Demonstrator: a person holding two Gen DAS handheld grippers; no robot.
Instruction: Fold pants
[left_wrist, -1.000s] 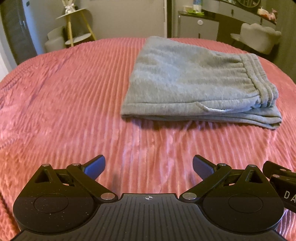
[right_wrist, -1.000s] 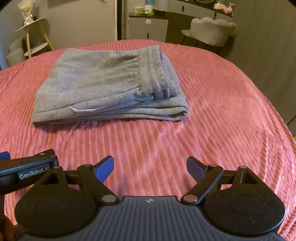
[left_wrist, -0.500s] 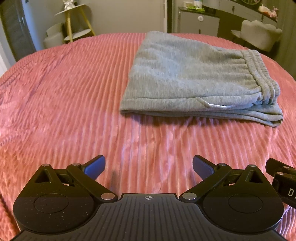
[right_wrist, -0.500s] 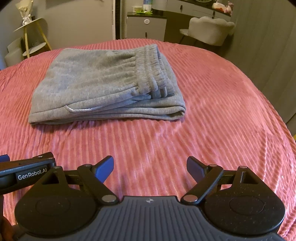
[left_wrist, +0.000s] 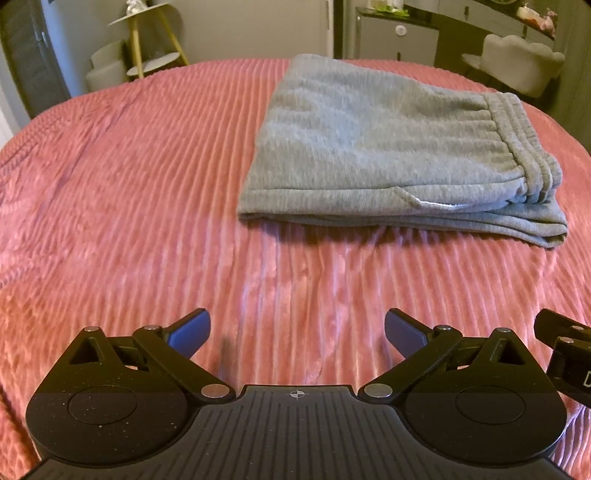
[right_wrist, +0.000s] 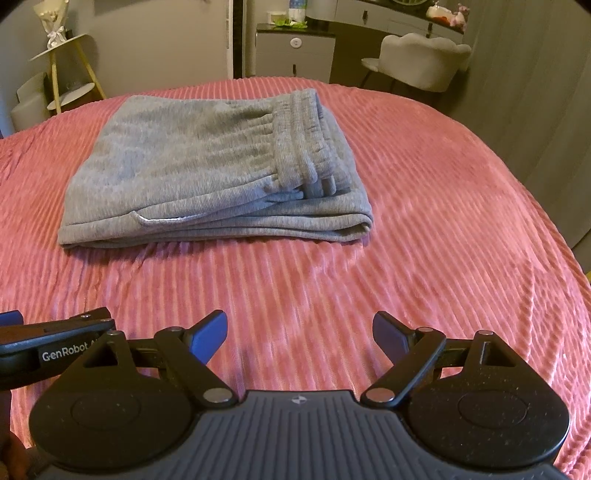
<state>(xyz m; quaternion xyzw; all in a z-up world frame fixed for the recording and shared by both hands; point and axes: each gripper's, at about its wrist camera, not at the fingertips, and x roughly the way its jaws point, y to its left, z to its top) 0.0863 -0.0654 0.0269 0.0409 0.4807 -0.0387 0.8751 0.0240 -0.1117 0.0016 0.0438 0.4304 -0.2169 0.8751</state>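
Grey sweatpants lie folded in a flat stack on the pink ribbed bedspread, waistband to the right, a white drawstring at the front edge. They also show in the right wrist view. My left gripper is open and empty, well short of the pants' front edge. My right gripper is open and empty, beside the left one and also short of the pants. The right gripper's body shows at the left view's right edge; the left gripper's body shows at the right view's left edge.
Beyond the bed stand a yellow-legged side table at the back left, a grey cabinet and a pale padded chair at the back right. A grey curtain hangs to the right.
Both grippers stay open. The views have shifted slightly; the pants sit a little higher in the left view and lower in the right view. The pants have not moved on the bed.
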